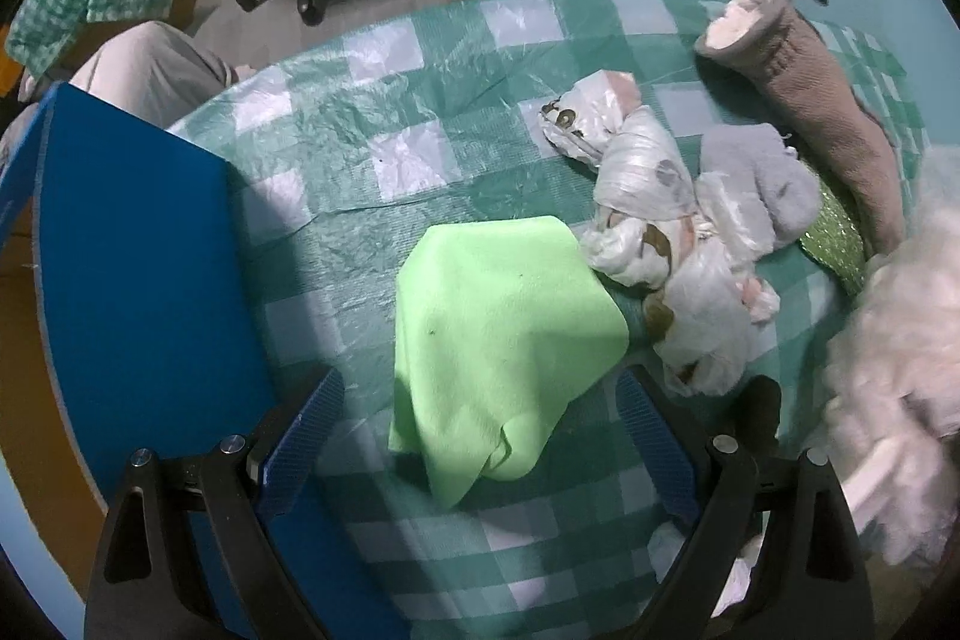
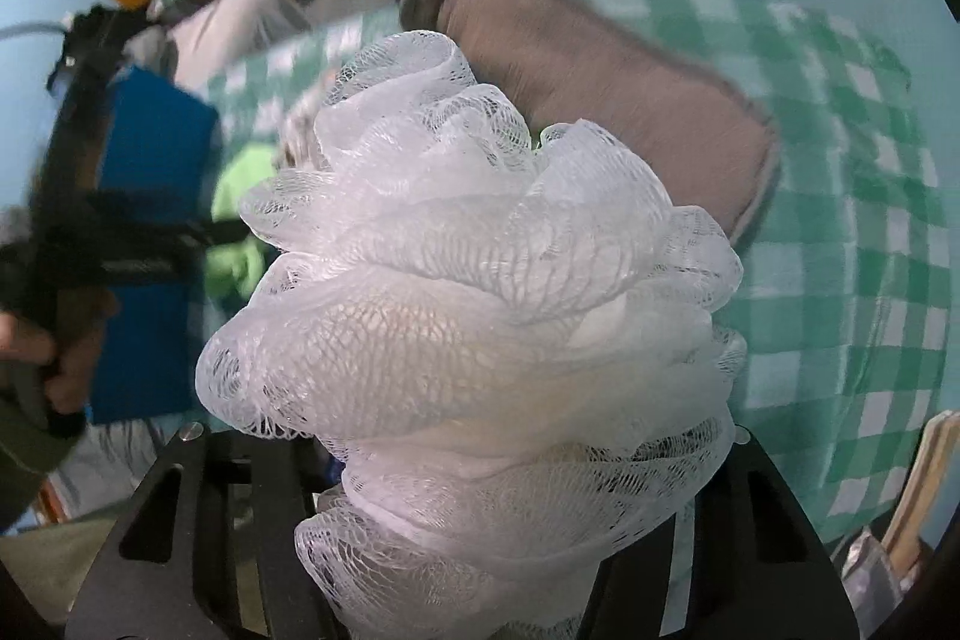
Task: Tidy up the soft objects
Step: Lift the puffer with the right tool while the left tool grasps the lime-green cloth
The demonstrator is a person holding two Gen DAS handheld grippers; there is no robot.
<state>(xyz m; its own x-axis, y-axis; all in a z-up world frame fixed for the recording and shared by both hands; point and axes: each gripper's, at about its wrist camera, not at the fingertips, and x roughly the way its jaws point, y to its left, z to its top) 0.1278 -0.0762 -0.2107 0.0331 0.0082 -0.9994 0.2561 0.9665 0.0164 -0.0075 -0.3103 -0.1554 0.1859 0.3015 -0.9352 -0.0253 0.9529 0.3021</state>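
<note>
On the checked bench, largest first: mitt is thick and floppy, take it mid-body. Loofah is already clenched in our right gripper, nearly weightless and springy, so grip deep. Green cloth lies between our left gripper's released fingers; limp, pinch a fold.
</note>
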